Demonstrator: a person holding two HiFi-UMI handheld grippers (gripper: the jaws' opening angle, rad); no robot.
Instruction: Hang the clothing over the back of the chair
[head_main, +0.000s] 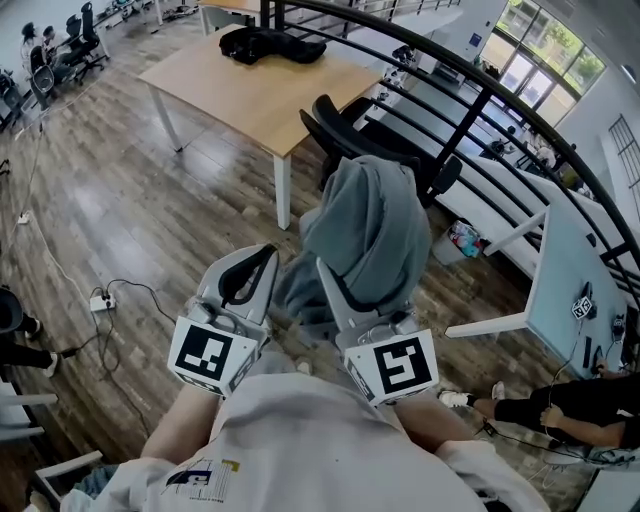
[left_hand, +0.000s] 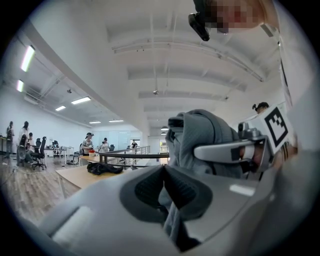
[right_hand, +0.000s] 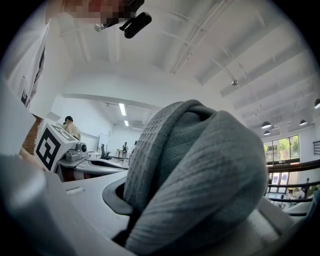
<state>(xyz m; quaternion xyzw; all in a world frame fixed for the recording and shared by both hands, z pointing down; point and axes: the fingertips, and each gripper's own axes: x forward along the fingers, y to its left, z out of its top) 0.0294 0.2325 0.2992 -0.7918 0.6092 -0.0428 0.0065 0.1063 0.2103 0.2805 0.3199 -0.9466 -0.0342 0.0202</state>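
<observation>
A grey garment hangs bunched between my two grippers, in front of a black office chair whose back faces me. My right gripper is shut on the thick bundle of the garment, which fills its view and hides its fingertips. At the left, my left gripper is shut on a lower fold; its black pads meet with grey cloth pinched below them. The garment's bulk rises to the right in the left gripper view. The chair's seat is hidden behind the garment.
A wooden table with a black heap of cloth stands behind the chair. A black railing curves along the right. White desks and a seated person are at the right. A power strip with cables lies on the floor.
</observation>
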